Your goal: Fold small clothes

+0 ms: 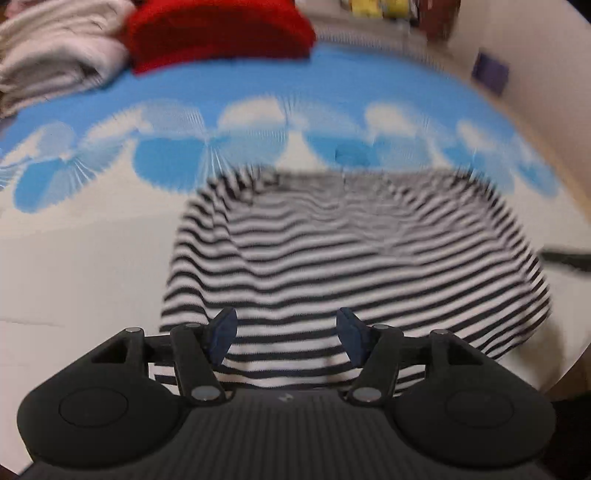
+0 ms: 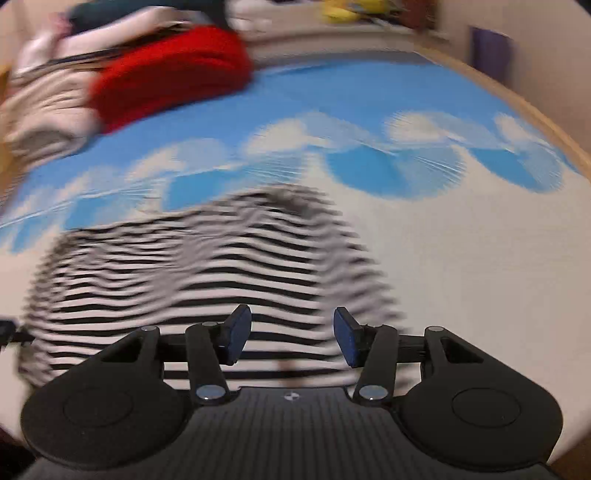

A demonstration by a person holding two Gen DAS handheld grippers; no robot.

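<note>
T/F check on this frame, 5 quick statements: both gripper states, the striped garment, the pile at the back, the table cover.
1. The left gripper is open with nothing between its blue pads. True.
2. The right gripper is shut on the black-and-white striped knit garment. False: it is open, and the garment lies on the cover beyond and below the pads.
3. A folded red knit garment lies at the far left, beside a pale cream folded pile. True.
4. The striped garment sits on top of the red one. False: they are apart, with the blue-and-white patterned table cover showing between them.
5. The table cover is plain green. False: blue and white.
</note>
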